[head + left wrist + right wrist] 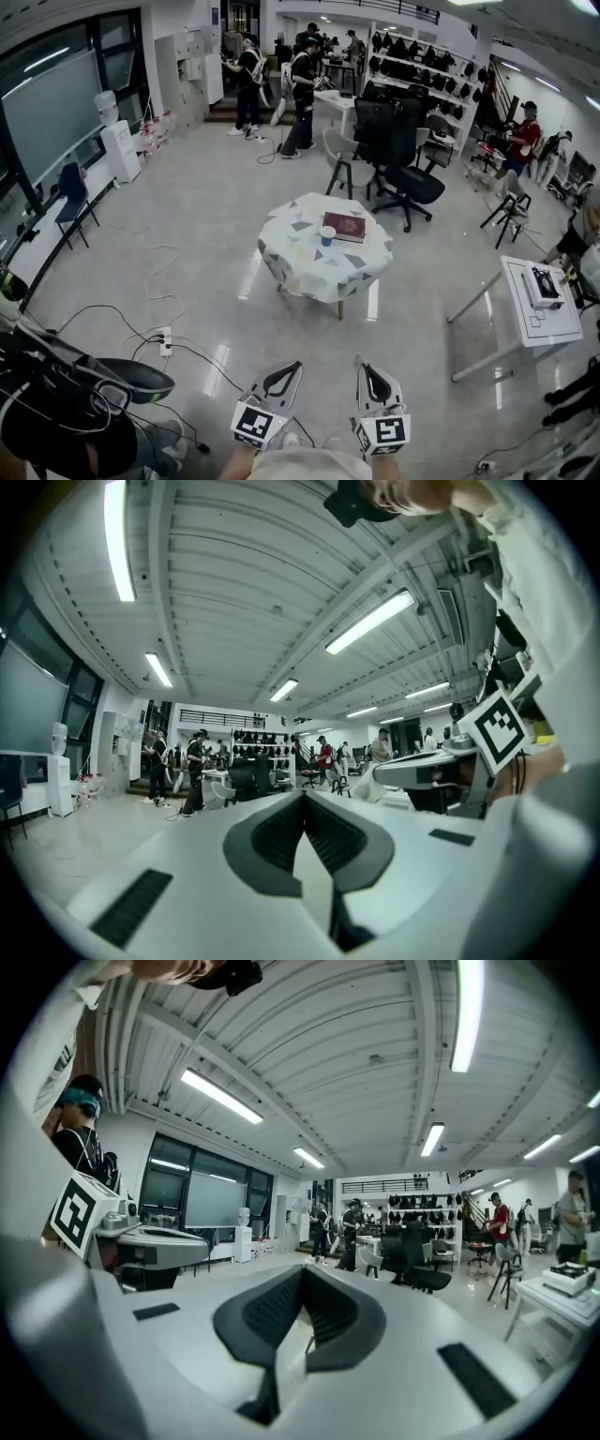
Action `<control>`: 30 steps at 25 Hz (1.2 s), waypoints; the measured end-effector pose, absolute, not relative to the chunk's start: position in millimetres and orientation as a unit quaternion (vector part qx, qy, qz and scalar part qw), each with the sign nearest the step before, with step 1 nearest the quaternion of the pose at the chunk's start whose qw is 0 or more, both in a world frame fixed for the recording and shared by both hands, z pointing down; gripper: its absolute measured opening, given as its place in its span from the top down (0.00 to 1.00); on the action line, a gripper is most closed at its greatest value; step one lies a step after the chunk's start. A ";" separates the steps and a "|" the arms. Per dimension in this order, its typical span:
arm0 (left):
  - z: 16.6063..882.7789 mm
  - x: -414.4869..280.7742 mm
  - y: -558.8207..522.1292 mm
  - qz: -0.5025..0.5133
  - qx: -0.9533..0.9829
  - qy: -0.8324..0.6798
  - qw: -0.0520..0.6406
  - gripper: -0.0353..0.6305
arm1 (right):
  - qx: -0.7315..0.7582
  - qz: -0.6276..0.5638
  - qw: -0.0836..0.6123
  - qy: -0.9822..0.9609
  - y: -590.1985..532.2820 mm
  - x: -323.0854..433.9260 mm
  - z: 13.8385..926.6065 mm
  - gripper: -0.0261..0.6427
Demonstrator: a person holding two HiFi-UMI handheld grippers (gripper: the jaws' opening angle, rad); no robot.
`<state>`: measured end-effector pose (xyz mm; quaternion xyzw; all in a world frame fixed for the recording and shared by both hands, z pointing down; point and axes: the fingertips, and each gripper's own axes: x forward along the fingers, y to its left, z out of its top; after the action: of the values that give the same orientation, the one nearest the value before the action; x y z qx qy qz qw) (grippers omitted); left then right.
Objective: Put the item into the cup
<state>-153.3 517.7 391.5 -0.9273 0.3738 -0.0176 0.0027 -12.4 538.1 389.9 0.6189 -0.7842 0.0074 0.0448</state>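
A small blue cup (pixel 327 235) stands on the cloth-covered round table (pixel 300 272), a dark red book (pixel 345 226) just right of it. Black office chairs (pixel 398 155) stand behind.

Blue cup (pixel 327 235), upright, ctr of table (pixel 291 255)

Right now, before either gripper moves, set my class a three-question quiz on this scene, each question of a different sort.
1. True or false: the small blue cup stands on the table under a white patterned cloth.
2. Multiple choice: what lies on the cloth right beside the cup? A) a dark red book B) a green glass bottle C) a yellow plate
3. Fill in: the fingers of the left gripper and the right gripper are both ____ (open or shut), with nothing between them.

Key: 1 true; 2 A; 3 shut.
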 end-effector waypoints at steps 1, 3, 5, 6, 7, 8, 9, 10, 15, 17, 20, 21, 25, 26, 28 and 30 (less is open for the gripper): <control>391.4 -154.7 515.5 -0.016 -0.929 0.370 0.003 0.93 | 0.620 0.003 0.047 -0.783 536.6 -15.5 387.1 0.95; 393.6 -156.4 509.6 -0.018 -0.931 0.366 -0.001 0.93 | 0.623 0.003 0.051 -0.780 532.2 -19.5 387.8 0.95; 395.1 -157.7 501.9 -0.018 -0.931 0.364 -0.005 0.93 | 0.624 0.008 0.056 -0.780 526.6 -22.2 393.2 0.95; 395.3 -158.2 498.0 -0.017 -0.932 0.363 -0.005 0.93 | 0.624 0.008 0.058 -0.779 523.5 -23.4 394.1 0.95; 395.3 -158.4 494.1 -0.017 -0.932 0.362 -0.005 0.93 | 0.624 0.007 0.060 -0.779 520.1 -24.2 394.5 0.95; 395.2 -158.3 490.1 -0.016 -0.933 0.361 -0.004 0.93 | 0.625 0.007 0.061 -0.778 516.3 -24.4 394.9 0.95; 395.2 -157.9 485.8 -0.016 -0.933 0.360 -0.003 0.93 | 0.626 0.006 0.062 -0.777 512.1 -24.3 395.5 0.95; 395.5 -157.5 481.4 -0.017 -0.933 0.359 -0.002 0.93 | 0.627 0.007 0.062 -0.776 507.6 -23.8 396.7 0.95; 398.8 -151.7 458.7 -0.019 -0.933 0.360 -0.005 0.93 | 0.626 0.014 0.063 -0.778 484.6 -19.2 401.9 0.95; 400.1 -146.5 448.7 -0.021 -0.933 0.360 -0.006 0.93 | 0.624 0.014 0.062 -0.779 473.8 -15.4 402.4 0.95; 400.7 -136.0 430.4 -0.024 -0.932 0.362 -0.004 0.93 | 0.620 0.015 0.058 -0.782 453.8 -6.7 403.7 0.95; 400.8 -132.1 423.6 -0.025 -0.931 0.363 -0.004 0.93 | 0.618 0.018 0.057 -0.784 446.1 -3.0 405.8 0.95; 400.1 -115.9 394.4 -0.028 -0.929 0.369 -0.004 0.93 | 0.610 0.019 0.052 -0.790 411.7 12.9 405.7 0.95; 400.1 -112.0 387.9 -0.029 -0.928 0.371 -0.003 0.93 | 0.609 0.017 0.052 -0.792 403.8 17.0 404.7 0.95; 399.7 -104.8 374.3 -0.031 -0.926 0.376 -0.003 0.93 | 0.605 0.014 0.050 -0.794 387.5 25.8 401.6 0.95; 398.7 -96.9 361.8 -0.033 -0.924 0.381 -0.002 0.93 | 0.602 0.013 0.049 -0.797 372.8 35.4 400.0 0.95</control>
<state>-96.9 361.8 398.7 -0.9240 0.3809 -0.0325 -0.0018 35.4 372.8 400.0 0.6024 -0.7966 0.0135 0.0486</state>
